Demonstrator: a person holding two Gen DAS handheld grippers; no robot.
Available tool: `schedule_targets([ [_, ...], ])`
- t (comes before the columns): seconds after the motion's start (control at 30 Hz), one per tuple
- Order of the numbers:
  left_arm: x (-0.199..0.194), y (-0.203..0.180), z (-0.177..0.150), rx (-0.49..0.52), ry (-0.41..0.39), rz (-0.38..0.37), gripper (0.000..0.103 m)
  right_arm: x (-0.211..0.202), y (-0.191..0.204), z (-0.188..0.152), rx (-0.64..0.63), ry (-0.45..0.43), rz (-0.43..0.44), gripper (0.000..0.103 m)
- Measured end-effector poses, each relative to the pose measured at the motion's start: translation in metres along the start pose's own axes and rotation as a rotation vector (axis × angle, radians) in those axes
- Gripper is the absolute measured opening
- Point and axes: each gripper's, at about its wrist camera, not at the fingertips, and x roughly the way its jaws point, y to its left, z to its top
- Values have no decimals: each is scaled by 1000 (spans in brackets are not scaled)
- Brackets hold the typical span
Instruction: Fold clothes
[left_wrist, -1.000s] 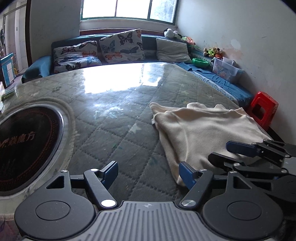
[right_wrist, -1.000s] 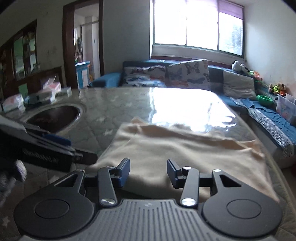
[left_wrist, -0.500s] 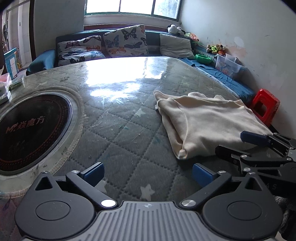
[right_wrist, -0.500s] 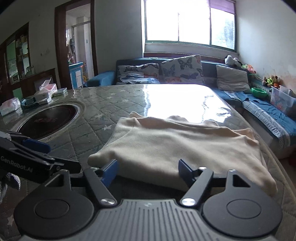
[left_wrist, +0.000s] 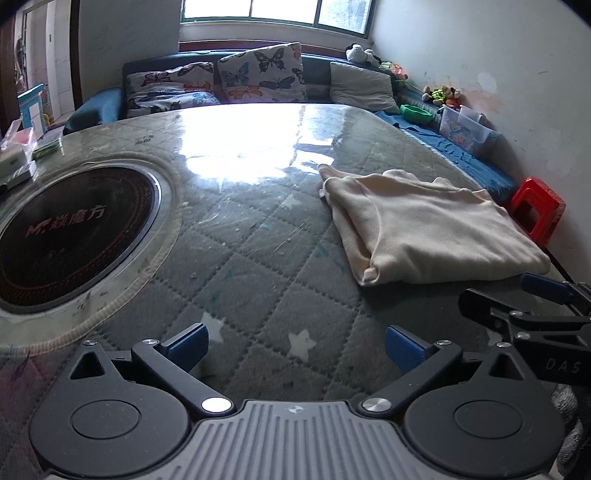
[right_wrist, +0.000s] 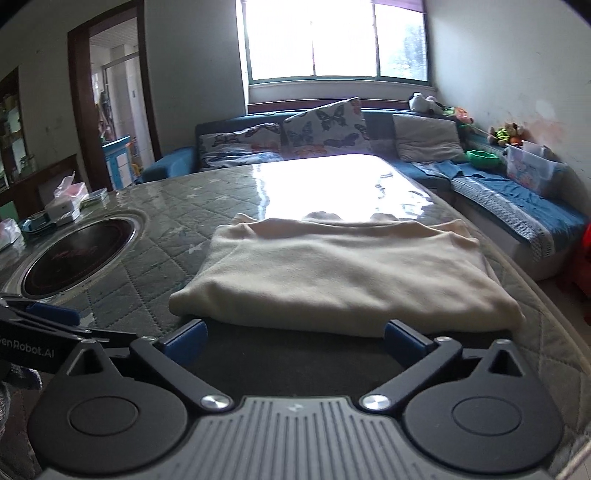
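Cream folded garment (right_wrist: 332, 273) lies free; left gripper (left_wrist: 295, 345) gapes, right gripper (right_wrist: 295, 338) opening, empty.

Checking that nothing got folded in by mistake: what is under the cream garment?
The garment lies folded on the quilted table cover, apart from both grippers. Only the cover shows around its edges; anything beneath or between its layers is hidden.

One folded cream garment (left_wrist: 428, 225), two butterfly cushions (left_wrist: 262, 74), one grey cushion (left_wrist: 362, 86), one red stool (left_wrist: 537, 210), two tongs (left_wrist: 295, 345).
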Motion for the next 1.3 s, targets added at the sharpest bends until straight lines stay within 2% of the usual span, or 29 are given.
schedule_targets([
  [0.5, -17, -10, -16, 6, -29, 26, 103, -12, -1, -11, 28, 13, -99, 103],
  [0.77, -24, -14, -24, 12, -58, 40, 103, -19, -2, -20, 61, 3, -106, 103],
  [1.3, -26, -23, -38, 35, -54, 35, 103, -28, -4, -32, 90, 2, -124, 103],
])
